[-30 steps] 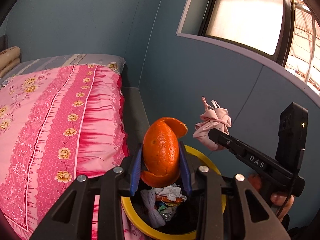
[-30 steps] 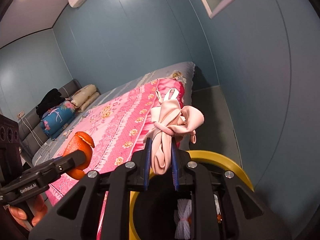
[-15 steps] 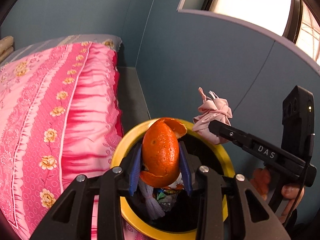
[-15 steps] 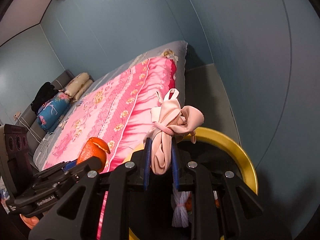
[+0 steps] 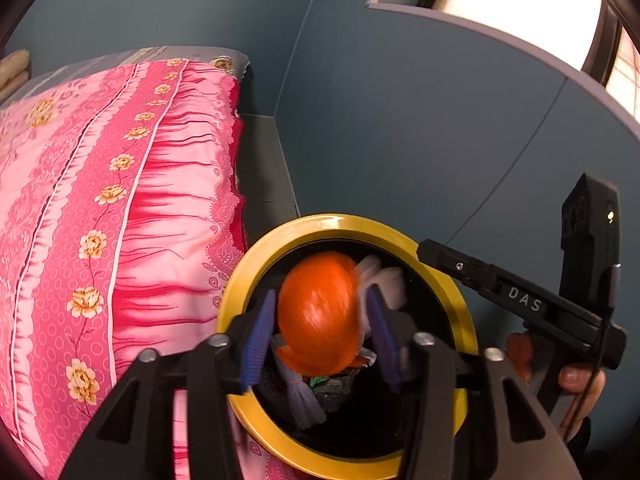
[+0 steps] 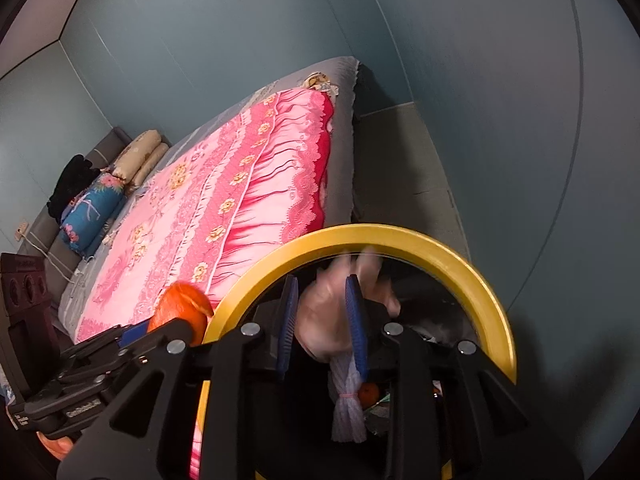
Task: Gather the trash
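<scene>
Bin (image 5: 256,268), right claw (image 5: 424,248) ("DAS")

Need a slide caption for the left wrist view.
Left gripper opening, releasing orange peel over the yellow-rimmed bin beside the pink bedspread.

Both wrist views angled steeply down, close above the bin's yellow rim (image 5: 336,222) (image 6: 400,236). Shared: the bin's mouth, the pink bedspread (image 5: 120,200) (image 6: 240,184) at left, the blue wall. Nearest things blurred, perhaps by motion.
</scene>
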Demonstrator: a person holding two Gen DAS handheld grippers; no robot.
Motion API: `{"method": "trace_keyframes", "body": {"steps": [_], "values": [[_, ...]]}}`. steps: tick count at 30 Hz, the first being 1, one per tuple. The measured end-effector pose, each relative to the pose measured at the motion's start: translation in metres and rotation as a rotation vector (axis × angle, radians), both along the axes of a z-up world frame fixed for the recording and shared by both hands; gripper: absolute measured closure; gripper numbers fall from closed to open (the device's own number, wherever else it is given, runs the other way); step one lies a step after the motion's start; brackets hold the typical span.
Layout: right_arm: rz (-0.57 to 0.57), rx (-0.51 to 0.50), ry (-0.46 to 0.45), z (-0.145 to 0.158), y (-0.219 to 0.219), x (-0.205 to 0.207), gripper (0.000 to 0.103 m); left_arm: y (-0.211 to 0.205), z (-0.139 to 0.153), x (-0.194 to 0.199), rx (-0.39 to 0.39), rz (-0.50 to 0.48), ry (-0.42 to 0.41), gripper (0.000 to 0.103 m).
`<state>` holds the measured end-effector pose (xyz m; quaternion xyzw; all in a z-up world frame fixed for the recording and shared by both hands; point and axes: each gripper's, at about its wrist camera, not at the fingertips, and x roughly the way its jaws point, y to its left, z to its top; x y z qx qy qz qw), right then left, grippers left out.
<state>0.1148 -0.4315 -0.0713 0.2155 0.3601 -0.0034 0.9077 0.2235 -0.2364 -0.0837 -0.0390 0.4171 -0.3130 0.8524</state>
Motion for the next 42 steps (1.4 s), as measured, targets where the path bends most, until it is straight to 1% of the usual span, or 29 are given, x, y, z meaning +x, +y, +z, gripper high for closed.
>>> {"method": "trace_keyframes", "body": {"steps": [1,2,4,9,15,26,30,32,35,42], "values": [[-0.007,-0.002,0.001,0.0,0.0,-0.001,0.076,0.003,0.001,0.0,-0.013,0.007,0.006,0.045],[-0.012,-0.002,0.002,-0.001,0.0,-0.002,0.075,0.006,0.003,0.0,-0.026,0.015,0.006,0.043],[-0.024,-0.014,0.003,-0.002,0.0,-0.003,0.072,0.011,0.005,0.0,-0.026,0.033,-0.006,0.042],[-0.025,-0.015,0.005,-0.002,0.001,-0.001,0.072,0.02,0.004,0.003,-0.018,0.063,0.001,0.042],[-0.01,-0.002,0.006,-0.003,0.003,0.004,0.071,0.033,0.009,0.002,-0.014,0.099,-0.019,0.042],[0.044,-0.015,-0.006,0.007,0.027,0.015,0.068,0.064,0.023,-0.002,-0.028,0.162,-0.058,0.042],[0.076,-0.024,-0.015,0.014,0.039,0.018,0.066,0.076,0.027,-0.005,-0.031,0.185,-0.066,0.041],[0.096,-0.027,-0.022,0.017,0.047,0.021,0.064,0.082,0.029,-0.006,-0.016,0.202,-0.08,0.041],[0.116,-0.029,-0.027,0.02,0.056,0.023,0.064,0.092,0.034,-0.006,-0.022,0.221,-0.091,0.041],[0.193,-0.043,-0.051,0.033,0.091,0.028,0.06,0.118,0.048,-0.011,-0.022,0.284,-0.124,0.041]]}}
